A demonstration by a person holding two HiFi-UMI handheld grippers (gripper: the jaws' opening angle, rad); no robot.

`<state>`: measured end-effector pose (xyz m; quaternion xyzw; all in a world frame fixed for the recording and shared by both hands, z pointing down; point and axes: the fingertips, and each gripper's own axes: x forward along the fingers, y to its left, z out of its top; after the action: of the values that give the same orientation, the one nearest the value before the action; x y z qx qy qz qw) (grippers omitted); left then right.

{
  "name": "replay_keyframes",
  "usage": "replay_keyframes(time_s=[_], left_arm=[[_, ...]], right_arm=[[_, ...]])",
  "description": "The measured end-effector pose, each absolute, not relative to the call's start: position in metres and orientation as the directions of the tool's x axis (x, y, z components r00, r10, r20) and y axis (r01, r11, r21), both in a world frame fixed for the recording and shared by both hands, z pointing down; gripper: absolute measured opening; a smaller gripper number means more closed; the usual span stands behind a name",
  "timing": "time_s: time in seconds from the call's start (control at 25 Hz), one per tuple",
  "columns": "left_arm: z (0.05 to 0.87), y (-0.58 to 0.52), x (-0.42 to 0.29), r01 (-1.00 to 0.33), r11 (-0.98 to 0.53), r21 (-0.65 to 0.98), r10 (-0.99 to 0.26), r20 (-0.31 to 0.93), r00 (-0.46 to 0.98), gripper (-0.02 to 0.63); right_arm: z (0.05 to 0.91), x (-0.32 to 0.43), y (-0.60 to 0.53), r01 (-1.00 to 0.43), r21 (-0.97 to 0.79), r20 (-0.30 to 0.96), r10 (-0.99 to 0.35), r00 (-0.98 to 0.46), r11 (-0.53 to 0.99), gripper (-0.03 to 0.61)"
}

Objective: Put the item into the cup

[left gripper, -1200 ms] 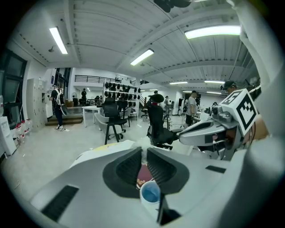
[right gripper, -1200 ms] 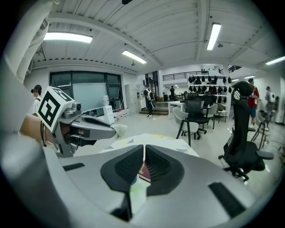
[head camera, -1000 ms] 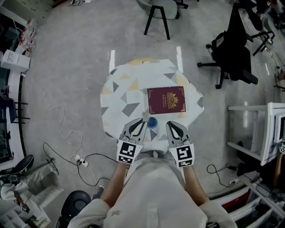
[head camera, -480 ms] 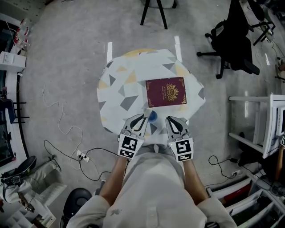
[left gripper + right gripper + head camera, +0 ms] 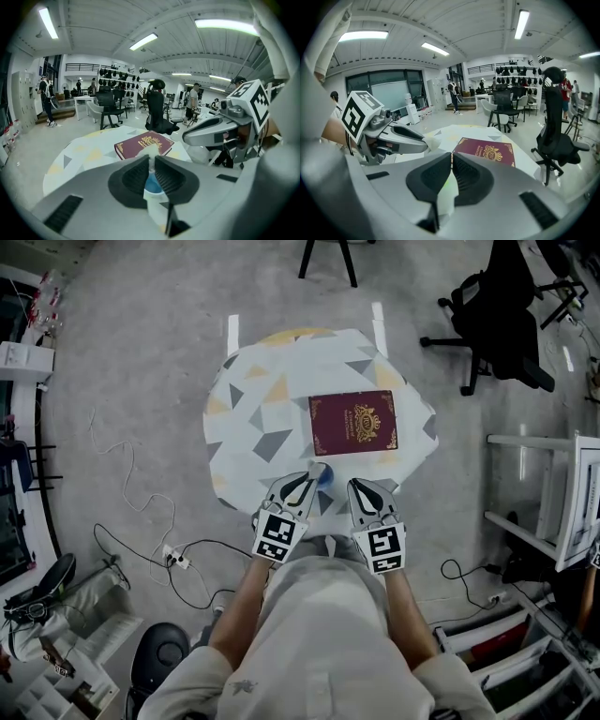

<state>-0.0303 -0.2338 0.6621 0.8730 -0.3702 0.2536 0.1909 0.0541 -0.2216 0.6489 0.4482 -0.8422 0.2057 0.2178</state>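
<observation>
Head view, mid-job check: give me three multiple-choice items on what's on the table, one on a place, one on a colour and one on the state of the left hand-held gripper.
1. Where does the book lie?
A. On the floor by the cables
B. On the table, beyond the cup
C. On the black chair

2. What colour is the cup?
A. Blue
B. Red
C. Yellow

3. How do the left hand-held gripper's jaws stand?
A. Wide apart and empty
B. Closed on the book
C. Closed on a small white item

Answers:
1 B: the book lies flat on the table, on the far side of the cup.
2 A: the cup shows blue in the head view.
3 C: the left gripper view shows the left hand-held gripper with its jaws nearly together and the white item at their tips.
</observation>
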Motion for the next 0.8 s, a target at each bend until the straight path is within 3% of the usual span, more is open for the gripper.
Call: replay_keyframes(time_s=[0.8], left_arm=[[0.702, -0.219, -0.026, -0.719, -0.675, 0.162, -0.459, 0.671, 0.582, 0.051]], right_arm=[[0.670, 0.048, -0.208, -0.838, -0.186, 0.576, -0.634, -0.516, 0.513, 0.018]])
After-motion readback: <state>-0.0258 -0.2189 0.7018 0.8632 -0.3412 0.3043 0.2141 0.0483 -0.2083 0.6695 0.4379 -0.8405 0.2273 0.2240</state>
